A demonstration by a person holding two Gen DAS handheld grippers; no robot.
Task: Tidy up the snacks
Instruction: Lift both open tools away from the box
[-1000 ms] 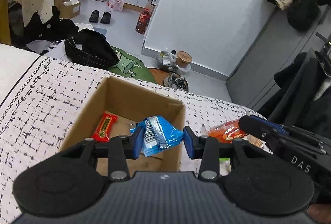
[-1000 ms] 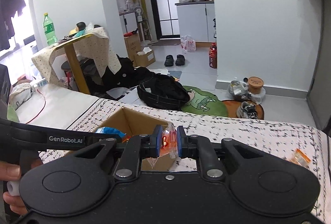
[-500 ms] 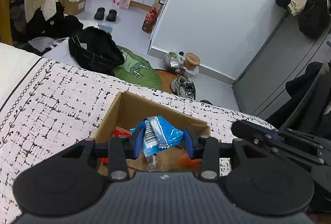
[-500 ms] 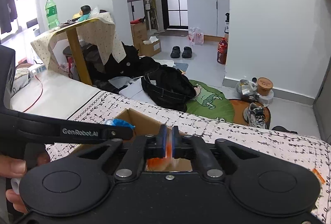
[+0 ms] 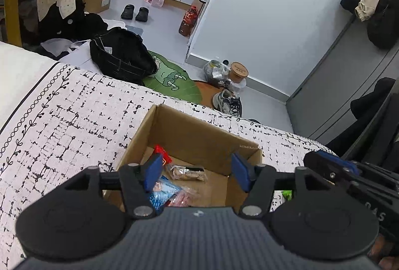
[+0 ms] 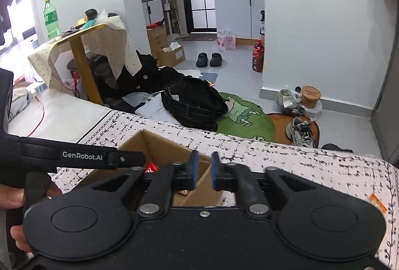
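An open cardboard box (image 5: 199, 135) stands on the patterned bedspread (image 5: 62, 115). Inside lie a red snack bar (image 5: 163, 156), a clear-wrapped brown snack (image 5: 187, 172), a blue packet (image 5: 162, 194) and an orange-red packet (image 5: 183, 197). My left gripper (image 5: 195, 174) is open and empty just above the box. My right gripper (image 6: 202, 171) hangs over the box's near right corner (image 6: 199, 185), its jaws slightly apart with nothing between them. The right gripper's body (image 5: 349, 175) shows at the right of the left wrist view.
A small orange packet (image 6: 377, 202) lies on the bedspread at the right. A green packet (image 5: 286, 194) lies just right of the box. Beyond the bed edge the floor holds a black bag (image 6: 192, 100), a green mat (image 6: 244, 117) and a sneaker (image 6: 300, 131).
My left gripper opened and let the blue packet fall into the box. My right gripper opened a little and its orange packet now lies in the box too.
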